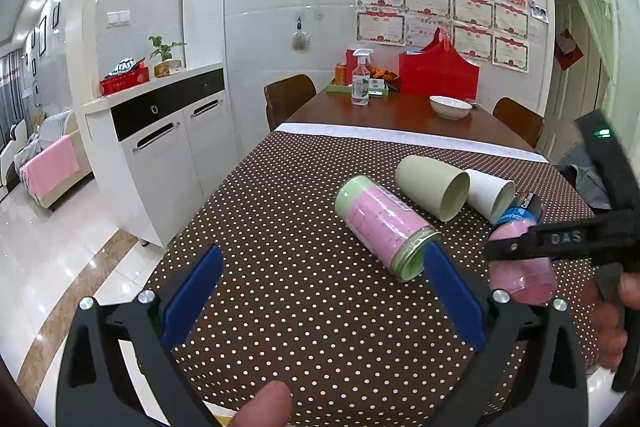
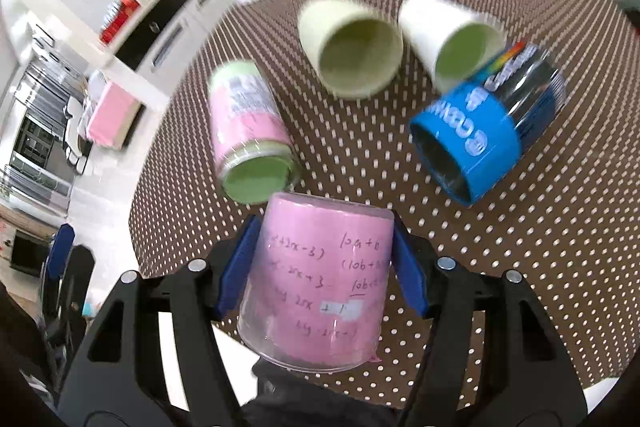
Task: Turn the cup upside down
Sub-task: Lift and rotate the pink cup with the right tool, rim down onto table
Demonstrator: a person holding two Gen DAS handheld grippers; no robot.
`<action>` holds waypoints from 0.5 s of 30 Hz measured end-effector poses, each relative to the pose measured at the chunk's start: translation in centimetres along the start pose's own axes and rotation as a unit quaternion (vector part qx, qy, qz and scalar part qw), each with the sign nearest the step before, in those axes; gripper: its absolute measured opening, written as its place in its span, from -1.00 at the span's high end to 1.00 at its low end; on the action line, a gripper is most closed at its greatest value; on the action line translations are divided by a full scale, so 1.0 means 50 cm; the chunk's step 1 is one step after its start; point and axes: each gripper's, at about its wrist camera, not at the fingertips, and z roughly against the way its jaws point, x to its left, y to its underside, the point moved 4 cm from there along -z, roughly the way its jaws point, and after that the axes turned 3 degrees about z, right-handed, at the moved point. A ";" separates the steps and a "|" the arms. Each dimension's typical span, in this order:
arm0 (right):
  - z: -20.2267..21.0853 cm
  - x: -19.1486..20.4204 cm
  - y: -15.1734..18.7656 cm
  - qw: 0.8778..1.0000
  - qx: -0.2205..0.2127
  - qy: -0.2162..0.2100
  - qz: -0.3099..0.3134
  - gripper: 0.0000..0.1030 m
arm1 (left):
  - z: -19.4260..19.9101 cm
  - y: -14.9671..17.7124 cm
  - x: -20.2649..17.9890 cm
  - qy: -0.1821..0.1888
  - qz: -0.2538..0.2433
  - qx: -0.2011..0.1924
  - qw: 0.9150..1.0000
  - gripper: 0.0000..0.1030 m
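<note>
My right gripper (image 2: 324, 267) is shut on a pink cup (image 2: 316, 283) with handwritten maths on it, held above the dotted tablecloth (image 2: 520, 267); its wide rim points back toward the camera. The same cup (image 1: 520, 279) shows in the left wrist view, clamped by the right gripper (image 1: 516, 247). My left gripper (image 1: 320, 291) is open and empty, low over the cloth, its right pad (image 1: 452, 291) close to the mouth of a pink-and-green jar (image 1: 380, 227) lying on its side.
On their sides on the cloth lie a green cup (image 2: 352, 47), a white cup (image 2: 448, 35) and a blue-banded cup (image 2: 488, 131). Farther back on the table stand a white bowl (image 1: 450, 105), a spray bottle (image 1: 361, 77) and a red bag (image 1: 438, 71). A white cabinet (image 1: 160, 147) stands left.
</note>
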 end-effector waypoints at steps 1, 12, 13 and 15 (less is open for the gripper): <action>0.019 0.007 0.005 0.999 -0.036 0.013 0.014 -0.21 | 0.001 -0.001 -0.001 0.000 0.000 -0.001 1.000 -0.91; 0.089 0.013 0.070 0.947 -0.273 0.144 0.092 -0.22 | 0.002 -0.004 -0.035 0.008 -0.004 -0.007 1.000 -0.91; 0.088 0.009 0.079 0.942 -0.284 0.153 0.093 -0.22 | 0.001 -0.003 -0.037 0.009 -0.005 -0.006 1.000 -0.91; 0.082 0.004 0.088 0.936 -0.298 0.161 0.094 -0.22 | -0.001 -0.001 -0.045 0.013 -0.005 -0.005 1.000 -0.91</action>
